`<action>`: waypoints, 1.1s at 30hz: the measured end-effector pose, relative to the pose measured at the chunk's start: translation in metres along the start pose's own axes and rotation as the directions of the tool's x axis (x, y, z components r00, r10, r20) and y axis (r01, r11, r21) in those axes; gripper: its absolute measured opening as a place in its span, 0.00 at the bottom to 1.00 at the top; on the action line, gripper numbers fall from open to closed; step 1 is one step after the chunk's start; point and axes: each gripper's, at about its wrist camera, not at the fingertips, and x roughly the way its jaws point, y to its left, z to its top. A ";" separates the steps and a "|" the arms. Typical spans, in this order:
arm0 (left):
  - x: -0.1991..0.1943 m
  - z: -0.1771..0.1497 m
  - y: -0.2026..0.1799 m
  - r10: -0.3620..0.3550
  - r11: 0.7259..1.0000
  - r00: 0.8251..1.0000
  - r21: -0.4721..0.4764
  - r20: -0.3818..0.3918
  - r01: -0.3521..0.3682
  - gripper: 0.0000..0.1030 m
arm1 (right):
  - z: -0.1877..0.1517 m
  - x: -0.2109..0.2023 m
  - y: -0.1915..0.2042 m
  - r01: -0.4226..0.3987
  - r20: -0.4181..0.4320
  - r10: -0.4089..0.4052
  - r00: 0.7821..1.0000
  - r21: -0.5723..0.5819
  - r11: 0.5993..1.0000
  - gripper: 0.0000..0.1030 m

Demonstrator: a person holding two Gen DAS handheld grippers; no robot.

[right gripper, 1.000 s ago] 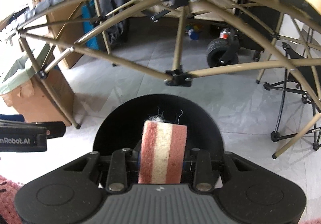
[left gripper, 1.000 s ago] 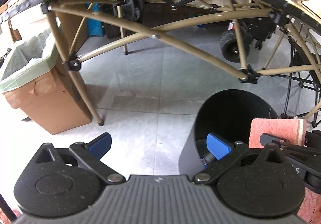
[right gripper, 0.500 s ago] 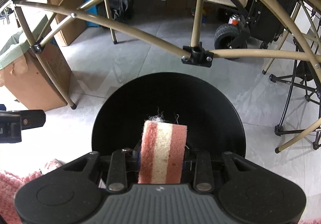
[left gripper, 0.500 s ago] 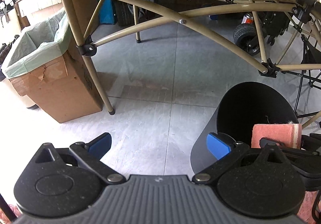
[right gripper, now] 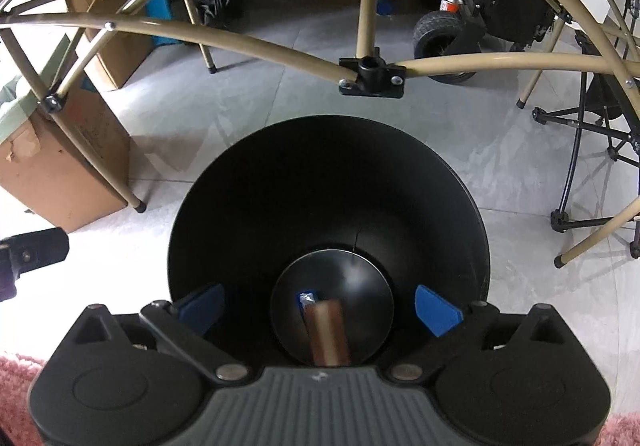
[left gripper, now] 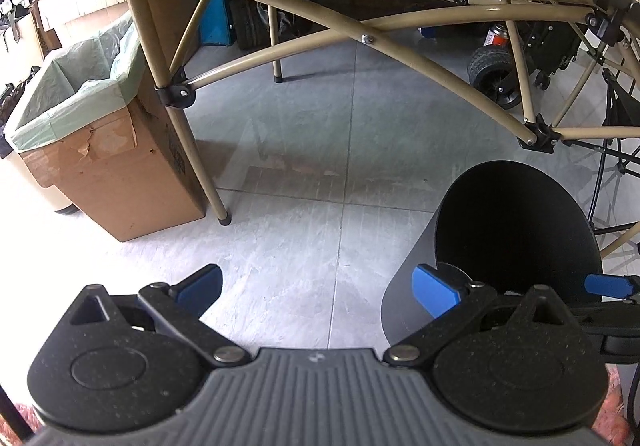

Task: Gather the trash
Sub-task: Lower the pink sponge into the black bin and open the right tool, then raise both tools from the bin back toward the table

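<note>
A black round bin (right gripper: 328,198) stands on the grey floor right below my right gripper (right gripper: 320,306), which is open and empty over its mouth. The red and white sponge (right gripper: 328,334) is blurred inside the bin, near its bottom, beside a small blue and silver scrap (right gripper: 307,299). In the left wrist view the bin (left gripper: 516,230) is at the lower right. My left gripper (left gripper: 320,288) is open and empty above the floor, left of the bin. A blue fingertip of the right gripper (left gripper: 608,285) shows over the bin's rim.
A tan folding table frame (left gripper: 400,42) arches over the area, with a leg (left gripper: 200,166) near the bin. A cardboard box lined with a green bag (left gripper: 92,126) stands at the left. A black wheeled cart (right gripper: 444,34) and a folding chair frame (right gripper: 592,166) stand behind and to the right. Pink rug (right gripper: 16,398) lies at the near edge.
My right gripper has opened and let go of the sponge, which has dropped into the black bin. Both grippers have moved lower toward the bin.
</note>
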 end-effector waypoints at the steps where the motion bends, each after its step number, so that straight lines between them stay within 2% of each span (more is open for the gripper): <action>1: 0.000 0.000 0.000 0.000 1.000 1.000 0.000 -0.001 0.000 1.00 | -0.001 0.001 0.000 0.001 -0.004 -0.001 1.000 -0.001 1.000 1.00; 21: 0.000 0.000 -0.001 -0.001 1.000 1.000 0.001 -0.001 0.001 1.00 | -0.001 -0.005 0.000 -0.001 0.017 0.001 1.000 -0.004 1.000 1.00; 33: -0.008 0.001 -0.009 -0.005 1.000 1.000 0.021 0.026 0.004 1.00 | -0.005 -0.022 -0.009 0.003 0.072 -0.004 0.997 0.012 1.000 1.00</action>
